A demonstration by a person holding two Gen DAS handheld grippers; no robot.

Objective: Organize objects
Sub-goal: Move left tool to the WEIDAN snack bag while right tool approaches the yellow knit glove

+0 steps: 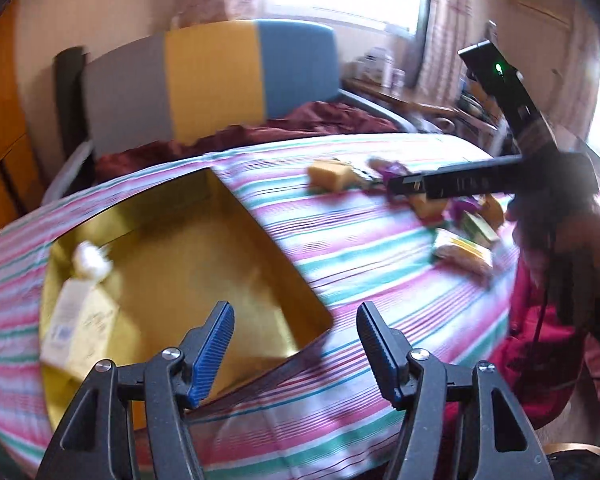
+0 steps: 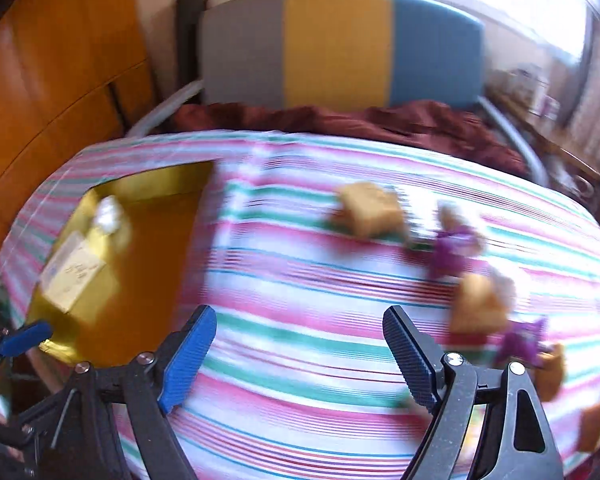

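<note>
On a striped cloth [image 2: 300, 320] spread over the table, a gold box [image 1: 204, 264] is shown lying open at the left. Two items are seen inside it: a pale card packet [image 1: 80, 320] and a small white object [image 1: 90, 262], both against its left wall. Loose snack packets [image 2: 370, 210] in tan and purple wrappers are scattered well apart from the box, on the right of the cloth; their detail is lost to blur. The left gripper [image 1: 296, 340] is held over the near corner of the box, jaws apart, nothing between them. The right gripper [image 2: 300, 352] is held over bare cloth, jaws wide apart and empty. A chair [image 2: 340, 48] with grey, yellow and blue panels is seen behind the table.
</note>
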